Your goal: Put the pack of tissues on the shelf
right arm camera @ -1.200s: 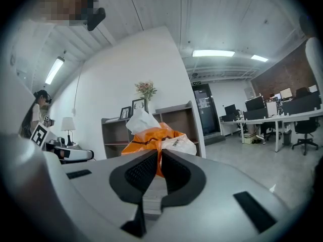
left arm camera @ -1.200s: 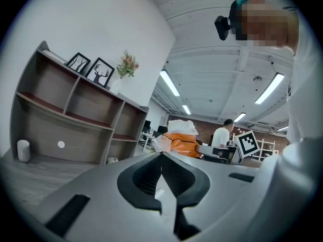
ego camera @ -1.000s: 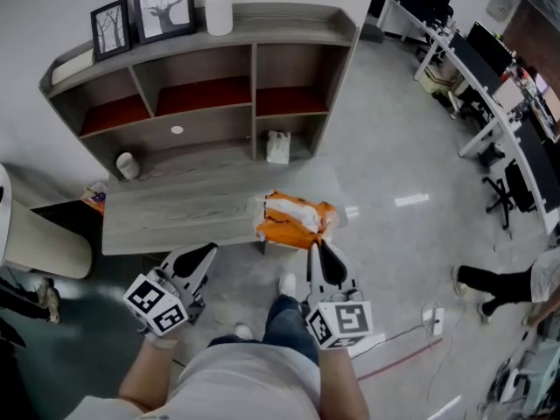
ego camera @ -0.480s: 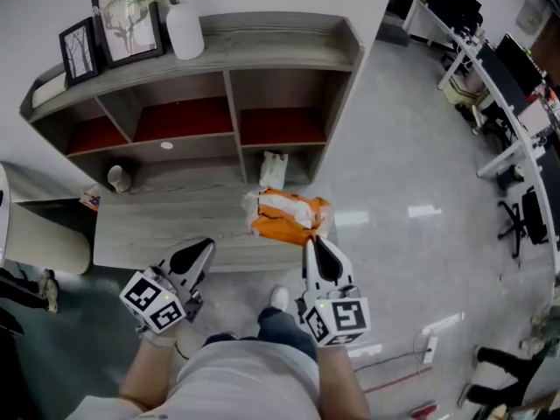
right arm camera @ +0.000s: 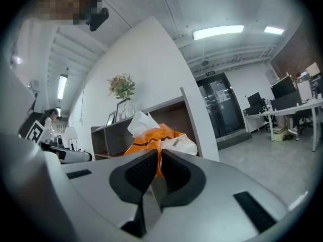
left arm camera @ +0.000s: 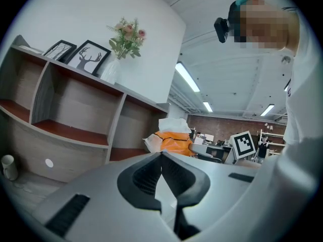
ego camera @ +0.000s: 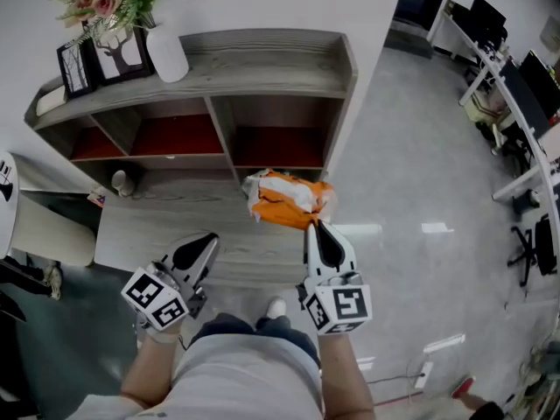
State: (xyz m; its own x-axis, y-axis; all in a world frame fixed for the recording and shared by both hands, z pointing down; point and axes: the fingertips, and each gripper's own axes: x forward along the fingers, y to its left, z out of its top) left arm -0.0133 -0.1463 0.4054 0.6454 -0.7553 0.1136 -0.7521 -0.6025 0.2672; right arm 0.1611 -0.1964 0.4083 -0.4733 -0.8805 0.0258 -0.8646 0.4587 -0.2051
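An orange and white pack of tissues [ego camera: 289, 201] hangs in the air in front of the grey shelf unit [ego camera: 262, 55], at the mouth of its lower right compartment. My right gripper [ego camera: 313, 226] is shut on the pack's near orange edge. In the right gripper view the pack [right arm camera: 151, 132] sticks up just past the closed jaws of the right gripper [right arm camera: 159, 151], with a white tissue poking out on top. My left gripper [ego camera: 210, 239] is shut and empty over the low wooden ledge [ego camera: 166, 230]. The left gripper view shows the pack [left arm camera: 174, 140] beyond the left gripper [left arm camera: 161, 154].
A white vase of flowers [ego camera: 164, 49] and picture frames [ego camera: 77, 66] stand on the shelf's top. A small cup [ego camera: 120, 180] sits at the ledge's back left. A white chair [ego camera: 39, 234] is at the left. Office desks [ego camera: 516, 86] line the far right.
The person has stepped closer to the shelf. The right gripper has carried the tissue pack forward, from above the ledge's front edge to the lower right compartment. The left gripper stayed shut.
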